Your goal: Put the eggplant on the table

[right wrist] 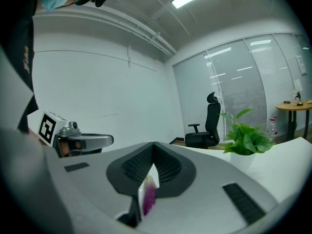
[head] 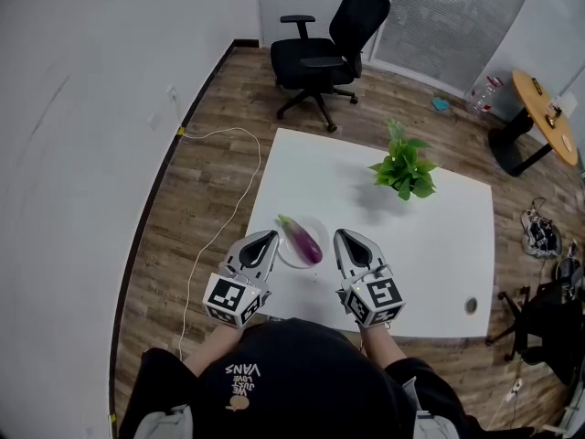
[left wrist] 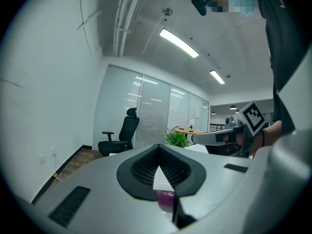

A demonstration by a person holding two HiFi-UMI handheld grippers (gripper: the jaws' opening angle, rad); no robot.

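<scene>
A purple eggplant (head: 303,240) with a green stem lies on a small white plate (head: 285,256) near the front of the white table (head: 439,254). My left gripper (head: 271,237) hangs just left of the plate and my right gripper (head: 341,235) just right of it. Both are shut with nothing held, and both point away from me over the table. In the left gripper view the closed jaws (left wrist: 158,147) hide all but a sliver of the eggplant (left wrist: 165,197). The right gripper (right wrist: 153,144) view likewise shows only a strip of eggplant (right wrist: 148,197) below the closed jaws.
A potted green plant (head: 403,168) stands at the table's far side. A black office chair (head: 331,48) is beyond the table, and a round wooden table (head: 546,110) at the far right. A white cable (head: 222,223) runs over the floor on the left.
</scene>
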